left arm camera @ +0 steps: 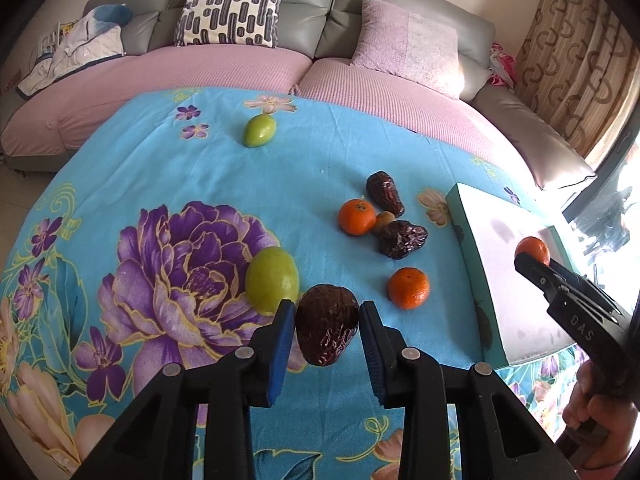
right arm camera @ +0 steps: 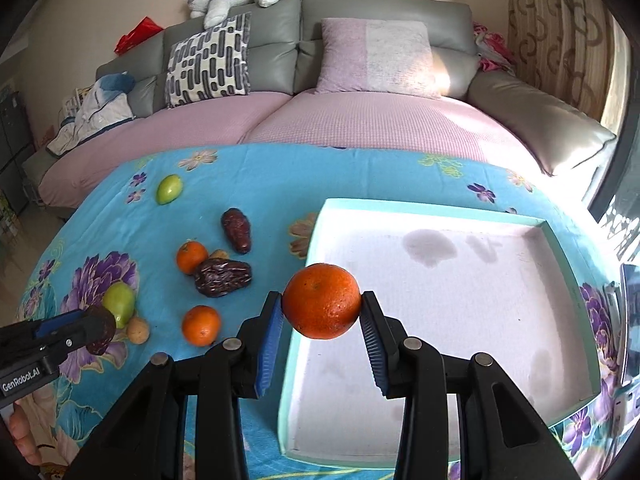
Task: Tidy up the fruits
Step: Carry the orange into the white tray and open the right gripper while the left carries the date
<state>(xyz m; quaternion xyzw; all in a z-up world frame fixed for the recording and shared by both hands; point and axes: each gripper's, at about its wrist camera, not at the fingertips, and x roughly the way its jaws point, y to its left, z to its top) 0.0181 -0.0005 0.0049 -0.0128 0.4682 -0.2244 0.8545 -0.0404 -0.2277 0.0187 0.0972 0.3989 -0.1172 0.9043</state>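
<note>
My left gripper (left arm camera: 325, 320) is shut on a dark wrinkled date (left arm camera: 326, 326) just above the blue flowered cloth, beside a green fruit (left arm camera: 272, 280). The right wrist view shows my right gripper (right arm camera: 322, 314) shut on an orange mandarin (right arm camera: 322, 300) at the left rim of the teal tray (right arm camera: 432, 210); the tray's white floor holds no fruit. On the cloth lie two mandarins (left arm camera: 357, 217) (left arm camera: 408, 288), two dates (left arm camera: 386, 193) (left arm camera: 402, 239), a small tan fruit (left arm camera: 383, 222) and a far green fruit (left arm camera: 259, 131). Another tan fruit (right arm camera: 138, 330) lies by the left gripper (right arm camera: 86, 330).
A grey sofa with pink covers (right arm camera: 360, 128) and cushions (right arm camera: 208, 60) curves behind the table. A patterned curtain (left arm camera: 576, 60) hangs at the right. A phone-like device (right arm camera: 632, 320) lies right of the tray. A hand (left arm camera: 592, 412) holds the right gripper's handle.
</note>
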